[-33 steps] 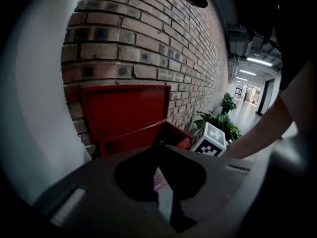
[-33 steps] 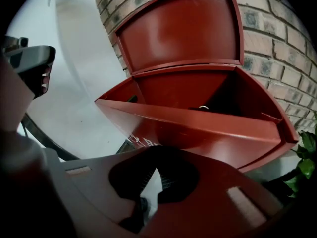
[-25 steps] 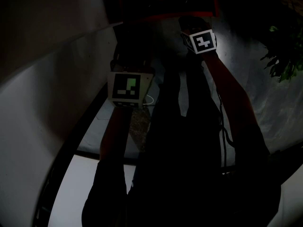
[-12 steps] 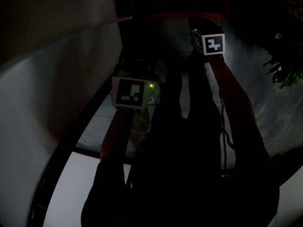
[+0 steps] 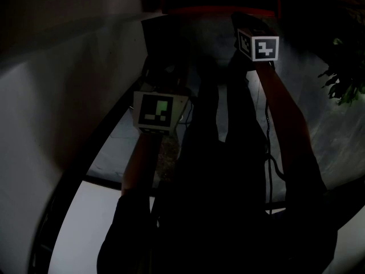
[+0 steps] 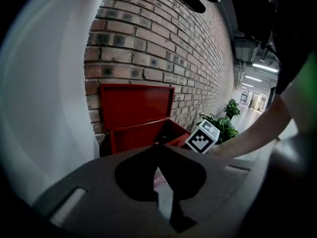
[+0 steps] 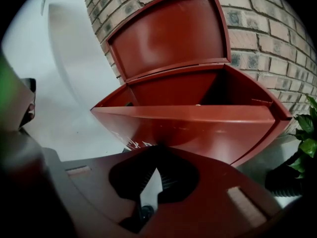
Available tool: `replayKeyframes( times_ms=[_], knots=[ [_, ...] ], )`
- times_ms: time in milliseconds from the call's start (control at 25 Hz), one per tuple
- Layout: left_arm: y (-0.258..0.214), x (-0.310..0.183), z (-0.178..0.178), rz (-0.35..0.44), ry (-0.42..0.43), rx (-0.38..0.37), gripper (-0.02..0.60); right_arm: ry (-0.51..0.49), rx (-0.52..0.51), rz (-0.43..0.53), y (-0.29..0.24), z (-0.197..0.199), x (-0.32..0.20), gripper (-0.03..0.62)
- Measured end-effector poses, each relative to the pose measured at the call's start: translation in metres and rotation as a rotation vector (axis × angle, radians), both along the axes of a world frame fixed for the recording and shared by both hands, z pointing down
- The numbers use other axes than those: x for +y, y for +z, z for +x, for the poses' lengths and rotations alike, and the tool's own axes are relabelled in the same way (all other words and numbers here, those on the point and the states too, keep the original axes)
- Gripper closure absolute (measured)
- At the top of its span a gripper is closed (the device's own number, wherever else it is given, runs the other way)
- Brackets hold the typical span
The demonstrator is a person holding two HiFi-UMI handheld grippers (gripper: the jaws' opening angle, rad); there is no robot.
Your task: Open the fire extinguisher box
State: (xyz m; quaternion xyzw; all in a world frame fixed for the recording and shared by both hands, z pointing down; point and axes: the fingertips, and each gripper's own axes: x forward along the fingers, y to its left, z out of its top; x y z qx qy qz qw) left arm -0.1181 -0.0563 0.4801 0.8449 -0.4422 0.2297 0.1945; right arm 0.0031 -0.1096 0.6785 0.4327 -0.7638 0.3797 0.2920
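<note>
Right gripper [image 7: 157,148] has drifted right, jaws clenched on nothing just short of the fire extinguisher box [image 7: 198,128]; left gripper [image 6: 157,144], likewise closed and empty, hangs farther back; lid [image 7: 168,33] stands raised against the brick wall [image 7: 257,33], so opening looks done.

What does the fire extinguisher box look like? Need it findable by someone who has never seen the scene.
Start at the brick wall; the fire extinguisher box stands low against it. It is the only red metal thing there, with its lid raised back toward the bricks, unlike the green potted plant beside it.
</note>
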Motion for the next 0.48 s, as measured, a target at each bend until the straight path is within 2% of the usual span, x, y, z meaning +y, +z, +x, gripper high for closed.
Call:
replayKeyframes(
  times_ms=[360,480],
  knots=[
    [0.001,0.010,-0.012,-0.002,0.017,0.003,0.580,0.028,-0.020,-0.020,-0.001,-0.007,0.001,0.594],
    [0.001,0.011,-0.011,0.000,0.030,0.006,0.579,0.030,-0.005,0.007,-0.003,-0.005,-0.003,0.594]
  ],
)
